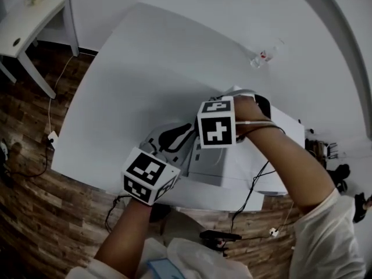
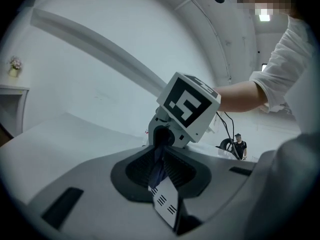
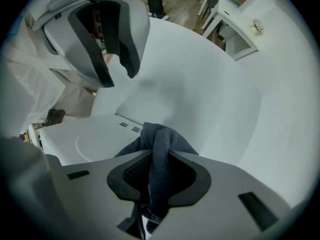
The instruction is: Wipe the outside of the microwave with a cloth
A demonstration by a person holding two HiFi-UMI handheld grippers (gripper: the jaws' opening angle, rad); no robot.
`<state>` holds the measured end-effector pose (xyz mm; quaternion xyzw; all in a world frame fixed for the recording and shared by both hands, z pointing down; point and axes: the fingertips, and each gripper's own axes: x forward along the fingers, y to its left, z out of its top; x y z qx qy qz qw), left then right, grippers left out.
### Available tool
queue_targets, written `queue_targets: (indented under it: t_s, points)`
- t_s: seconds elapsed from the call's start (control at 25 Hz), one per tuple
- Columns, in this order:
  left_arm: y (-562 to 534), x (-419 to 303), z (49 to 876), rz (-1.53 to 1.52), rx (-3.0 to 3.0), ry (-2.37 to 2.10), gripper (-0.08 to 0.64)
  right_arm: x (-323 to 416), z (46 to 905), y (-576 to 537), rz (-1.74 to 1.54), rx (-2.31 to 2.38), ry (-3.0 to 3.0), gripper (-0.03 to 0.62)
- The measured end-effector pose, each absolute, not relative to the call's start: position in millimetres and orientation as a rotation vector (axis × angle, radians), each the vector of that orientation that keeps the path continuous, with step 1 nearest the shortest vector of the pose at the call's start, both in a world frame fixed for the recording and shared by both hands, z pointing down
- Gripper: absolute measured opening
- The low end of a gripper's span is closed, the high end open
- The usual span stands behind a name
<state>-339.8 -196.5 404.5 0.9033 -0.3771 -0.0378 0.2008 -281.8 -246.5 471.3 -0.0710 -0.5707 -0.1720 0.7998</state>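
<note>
The white microwave (image 1: 232, 167) stands on the near right part of the white table (image 1: 145, 68). Its top, with vent slots, shows just below the jaws in the right gripper view (image 3: 85, 139). My right gripper (image 1: 196, 145) (image 3: 152, 184) is shut on a dark blue cloth (image 3: 160, 144), which bunches out ahead of its jaws over the microwave's top left edge. My left gripper (image 1: 174, 137) (image 3: 120, 76) hovers close beside it and holds nothing. Its jaws (image 2: 161, 184) stand a narrow gap apart. Through that gap I see the cloth (image 2: 159, 161) and the microwave (image 2: 167, 204).
A clear bottle (image 1: 264, 55) lies on the far right of the table. A small white side table (image 1: 29, 22) stands at the far left on the wood floor. Cables (image 1: 250, 196) hang below the microwave. A person (image 2: 241, 146) stands far off.
</note>
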Motion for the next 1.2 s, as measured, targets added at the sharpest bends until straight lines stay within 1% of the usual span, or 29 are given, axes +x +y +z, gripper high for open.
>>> queue_targets:
  t_s: [0.28, 0.44, 0.68, 1.04, 1.2]
  points:
    - [-198.5, -332.4, 448.6, -0.077, 2.476, -1.037, 0.044, -278.0, 482.8, -240.6, -0.396, -0.218, -1.158, 0.091]
    - [-197.4, -337.7, 461.2, -0.079, 2.463, -1.034, 0.044, -275.1, 491.8, -212.1, -0.386, -0.318, -1.094, 0.087]
    - [-191.5, -334.9, 460.1, -0.172, 2.521, -0.964, 0.044, -275.8, 501.3, -153.1, -0.277, -0.488, -1.12, 0.087]
    - [-179.8, -324.5, 472.4, -0.289, 2.48, -0.868, 0.044, -280.7, 507.6, -120.6, -0.116, -0.596, -1.114, 0.087]
    - [-182.7, -326.2, 468.7, -0.389, 2.444, -0.825, 0.044, -278.2, 518.1, -130.9, -0.104, -0.562, -1.063, 0.087]
